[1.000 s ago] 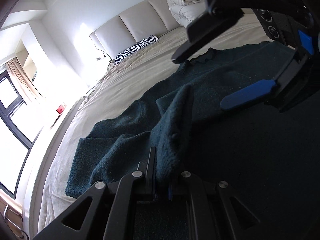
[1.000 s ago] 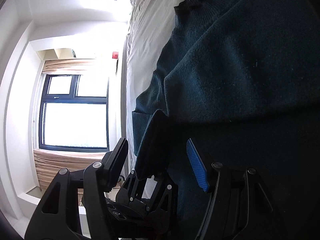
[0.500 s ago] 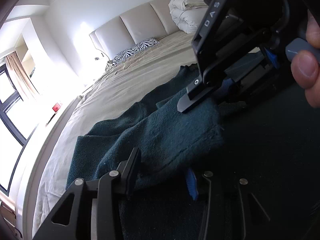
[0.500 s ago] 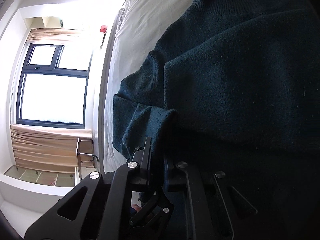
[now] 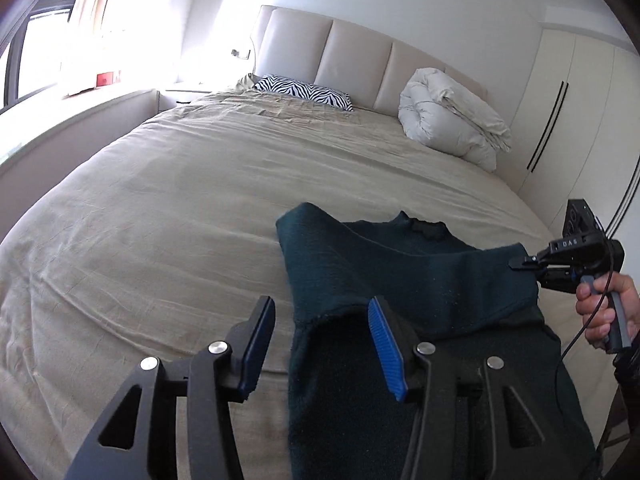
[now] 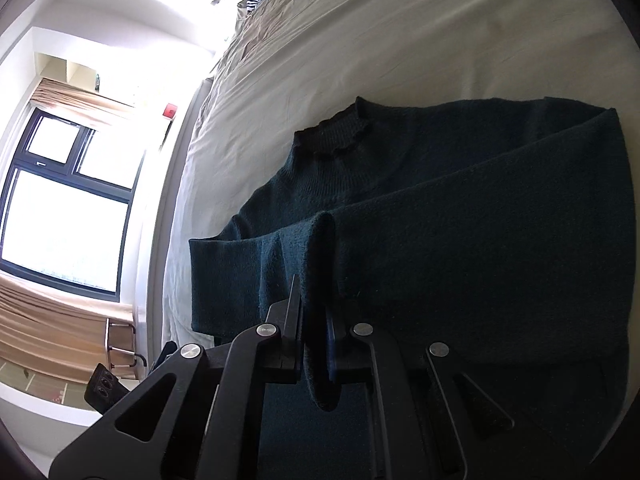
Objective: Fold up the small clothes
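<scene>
A dark teal sweater [image 5: 400, 272] with a frilled collar lies on the beige bed sheet [image 5: 180, 208]. One sleeve is drawn across its chest. My right gripper [image 6: 314, 340] is shut on that sleeve's cuff [image 6: 320, 248]; in the left wrist view the right gripper [image 5: 524, 264] holds it at the sweater's right side. My left gripper [image 5: 320, 344] hovers over the sweater's folded left edge. Its jaws are closing, and the blue pads [image 5: 384, 348] touch no cloth.
A zebra-striped pillow [image 5: 304, 94] and a rolled white duvet [image 5: 452, 124] lie by the padded headboard [image 5: 352, 48]. White wardrobe doors [image 5: 580, 100] stand on the right and a window [image 6: 68, 208] on the left. A person's hand [image 5: 604, 312] grips the right tool's handle.
My left gripper let go of the sweater, opened, rolled upright and drew back and up. My right gripper shut on the sleeve cuff and carried it across the sweater's chest.
</scene>
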Available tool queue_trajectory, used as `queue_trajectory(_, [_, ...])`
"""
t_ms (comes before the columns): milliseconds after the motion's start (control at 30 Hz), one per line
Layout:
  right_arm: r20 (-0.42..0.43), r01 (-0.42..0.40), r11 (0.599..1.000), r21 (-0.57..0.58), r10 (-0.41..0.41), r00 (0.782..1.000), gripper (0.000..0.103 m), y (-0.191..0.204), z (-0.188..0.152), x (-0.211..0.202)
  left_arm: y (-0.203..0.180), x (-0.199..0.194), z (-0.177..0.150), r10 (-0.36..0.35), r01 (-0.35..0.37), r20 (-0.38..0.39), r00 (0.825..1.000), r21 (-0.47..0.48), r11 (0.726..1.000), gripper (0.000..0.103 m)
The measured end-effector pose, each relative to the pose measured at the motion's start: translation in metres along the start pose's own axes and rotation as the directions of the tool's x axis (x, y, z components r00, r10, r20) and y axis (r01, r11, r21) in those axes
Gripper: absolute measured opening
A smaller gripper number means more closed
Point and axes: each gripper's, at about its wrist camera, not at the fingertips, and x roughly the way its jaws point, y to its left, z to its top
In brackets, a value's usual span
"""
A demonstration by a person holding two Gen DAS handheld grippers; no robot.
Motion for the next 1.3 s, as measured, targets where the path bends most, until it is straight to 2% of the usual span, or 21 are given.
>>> queue_trajectory(167, [0.009, 0.089, 0.996, 0.032, -0.089, 0.996, 0.007, -0.03, 0.02, -0.021, 0.038, 0.006, 0.032, -0.064, 0.066, 0.023, 0.998, -0.14, 0.988, 0.046])
queue_trajectory(300, [0.009, 0.137, 0.989, 0.053, -0.138, 0.99, 0.007, -0.059, 0.022, -0.029, 0.035, 0.019, 0.044, -0.121, 0.123, 0.021, 0.992, -0.142, 0.982, 0.042])
queue_trajectory(400, [-0.009, 0.152, 0.987, 0.055, -0.152, 0.988, 0.007, -0.07, 0.02, -0.019, 0.031, 0.044, 0.045, -0.182, 0.175, -0.018, 0.983, -0.184, 0.967, 0.042])
queue_trajectory(567, [0.0, 0.17, 0.983, 0.066, -0.171, 0.985, 0.007, -0.078, 0.016, -0.01, 0.024, 0.078, 0.043, -0.221, 0.201, -0.079, 0.972, -0.21, 0.957, 0.038])
queue_trajectory(800, [0.003, 0.213, 0.976, 0.047, -0.214, 0.977, 0.007, -0.082, 0.023, 0.005, 0.024, 0.108, 0.041, -0.236, 0.201, -0.114, 0.965, -0.26, 0.945, 0.032])
queue_trajectory(1133, [-0.002, 0.202, 0.978, 0.05, -0.202, 0.979, 0.007, -0.096, 0.026, 0.016, 0.027, 0.12, 0.04, -0.256, 0.215, -0.117, 0.96, -0.282, 0.935, 0.032])
queue_trajectory(1300, [0.0, 0.157, 0.985, 0.07, -0.157, 0.988, 0.007, -0.107, 0.023, 0.013, 0.033, 0.145, 0.042, -0.314, 0.257, -0.133, 0.94, -0.328, 0.909, 0.029])
